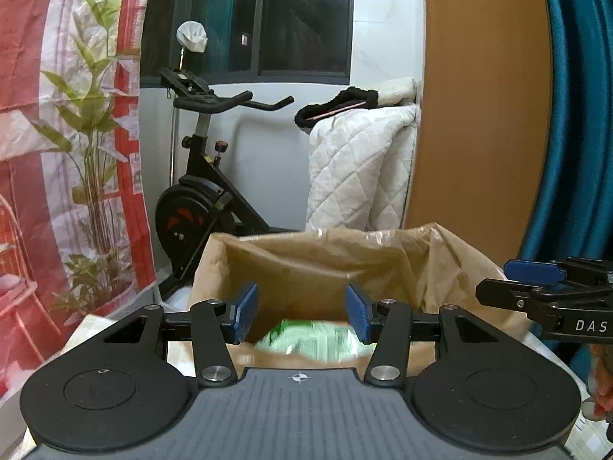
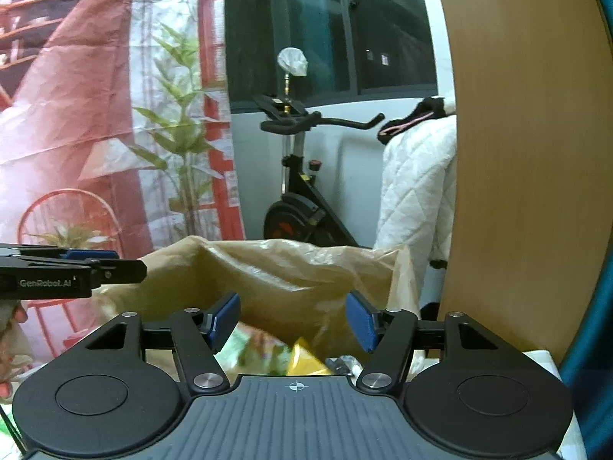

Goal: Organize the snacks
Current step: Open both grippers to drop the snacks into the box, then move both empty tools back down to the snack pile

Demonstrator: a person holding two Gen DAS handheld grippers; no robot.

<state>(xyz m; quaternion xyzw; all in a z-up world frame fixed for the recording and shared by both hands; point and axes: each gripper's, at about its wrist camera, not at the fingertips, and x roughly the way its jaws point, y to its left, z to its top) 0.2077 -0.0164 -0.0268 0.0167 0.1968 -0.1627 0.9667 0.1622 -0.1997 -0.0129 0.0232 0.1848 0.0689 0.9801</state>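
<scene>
An open brown paper bag [image 1: 306,264] stands in front of both grippers; it also shows in the right wrist view [image 2: 276,268]. My left gripper [image 1: 302,312] is open and empty just above the bag's mouth, over a blurred green and white snack pack [image 1: 314,339] inside. My right gripper [image 2: 293,324] is open and empty over the same bag, above a green pack [image 2: 253,352], a yellow pack [image 2: 306,360] and a silvery wrapper [image 2: 343,364]. Each gripper shows at the edge of the other's view: the right one [image 1: 536,287], the left one [image 2: 72,268].
An exercise bike [image 1: 207,199] stands behind the bag by a white wall and a dark window. A white quilt [image 1: 360,168] hangs to its right. A red printed cloth [image 1: 57,153] hangs at the left. A wooden panel [image 1: 479,115] and a teal curtain [image 1: 582,115] stand at the right.
</scene>
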